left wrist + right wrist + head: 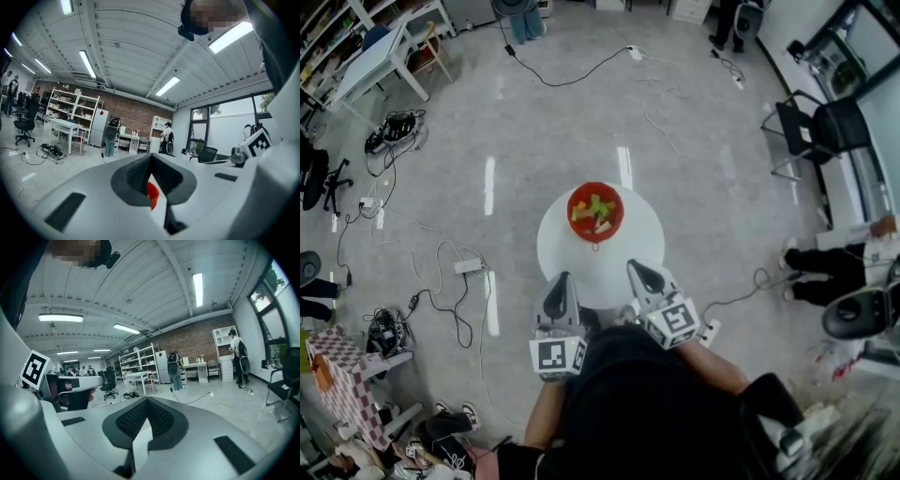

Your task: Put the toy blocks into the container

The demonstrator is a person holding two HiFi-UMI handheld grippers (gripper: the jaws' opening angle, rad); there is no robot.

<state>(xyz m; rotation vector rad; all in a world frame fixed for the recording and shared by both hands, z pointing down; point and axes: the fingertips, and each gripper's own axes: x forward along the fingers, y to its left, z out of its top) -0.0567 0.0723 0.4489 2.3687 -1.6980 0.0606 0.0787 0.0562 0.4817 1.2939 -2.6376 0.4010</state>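
Left gripper [563, 277], right gripper [637, 266]: jaws together, empty. Blocks [594, 208] sit inside container [595, 238]; best to hold clear of it.

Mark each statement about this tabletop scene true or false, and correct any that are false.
1. The red bowl stands on the round white table. True.
2. The toy blocks lie scattered on the table outside the bowl. False: they sit inside the bowl.
3. The right gripper holds a block. False: its jaws are together with nothing between them.
4. The left gripper is at the table's edge nearest the person, apart from the bowl. True.
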